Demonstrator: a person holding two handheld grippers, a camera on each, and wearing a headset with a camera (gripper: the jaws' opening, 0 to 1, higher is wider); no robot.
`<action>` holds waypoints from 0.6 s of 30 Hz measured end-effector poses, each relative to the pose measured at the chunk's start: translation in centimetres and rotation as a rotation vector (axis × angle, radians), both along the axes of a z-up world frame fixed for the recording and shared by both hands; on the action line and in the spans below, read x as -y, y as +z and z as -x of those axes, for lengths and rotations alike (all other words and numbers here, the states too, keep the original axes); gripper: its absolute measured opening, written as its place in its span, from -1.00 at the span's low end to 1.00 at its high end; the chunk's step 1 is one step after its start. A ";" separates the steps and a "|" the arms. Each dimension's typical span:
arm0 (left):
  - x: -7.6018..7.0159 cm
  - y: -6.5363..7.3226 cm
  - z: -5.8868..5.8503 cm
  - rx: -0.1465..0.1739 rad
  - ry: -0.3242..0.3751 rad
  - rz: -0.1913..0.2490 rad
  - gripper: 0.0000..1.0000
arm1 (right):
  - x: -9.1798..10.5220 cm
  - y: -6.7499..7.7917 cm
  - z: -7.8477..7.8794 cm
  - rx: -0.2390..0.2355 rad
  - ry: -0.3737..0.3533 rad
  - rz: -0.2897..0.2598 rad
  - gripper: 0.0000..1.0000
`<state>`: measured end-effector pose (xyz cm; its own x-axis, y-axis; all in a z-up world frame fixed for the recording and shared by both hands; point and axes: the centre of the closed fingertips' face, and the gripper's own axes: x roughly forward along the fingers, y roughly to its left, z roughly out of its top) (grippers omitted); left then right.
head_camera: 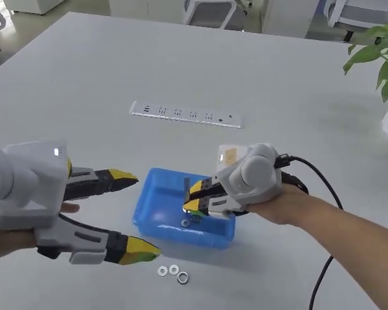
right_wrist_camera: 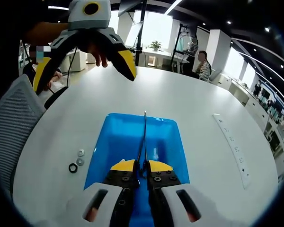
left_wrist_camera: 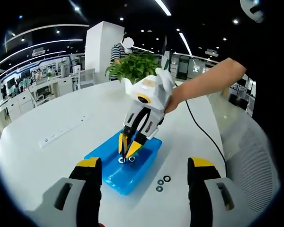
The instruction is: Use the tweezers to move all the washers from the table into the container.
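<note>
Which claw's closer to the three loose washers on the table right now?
Left. The left claw, open, has one jaw tip just beside the washers; the right claw sits over the blue container, holding the tweezers.

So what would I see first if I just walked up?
The bright blue container on the grey table, with the right gripper holding thin tweezers down into it. Then three little washers lying on the table just beside it, near the open left gripper.
</note>
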<state>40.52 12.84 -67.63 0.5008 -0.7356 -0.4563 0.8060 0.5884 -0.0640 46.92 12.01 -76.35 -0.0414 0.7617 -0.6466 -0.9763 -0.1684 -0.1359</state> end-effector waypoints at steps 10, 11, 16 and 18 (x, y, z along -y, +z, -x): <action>0.9 0.0 -2.7 0.035 -0.058 -0.026 0.31 | 0.0 0.0 0.1 0.006 0.014 -0.003 -0.82; 1.0 0.0 -2.8 0.036 -0.060 -0.025 0.28 | 0.0 0.0 0.1 0.007 0.016 -0.003 -0.82; 1.8 -0.4 -3.6 0.062 -0.101 -0.040 0.02 | 0.0 0.0 0.2 0.013 0.026 -0.004 -0.82; 2.1 -0.5 -3.9 0.071 -0.113 -0.042 -0.09 | 0.0 0.0 0.2 0.016 0.030 -0.005 -0.82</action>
<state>44.45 10.69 -68.17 0.4480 -0.7702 -0.4540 0.8688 0.4948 0.0179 46.76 12.05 -76.36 -0.0541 0.7634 -0.6437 -0.9686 -0.1968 -0.1520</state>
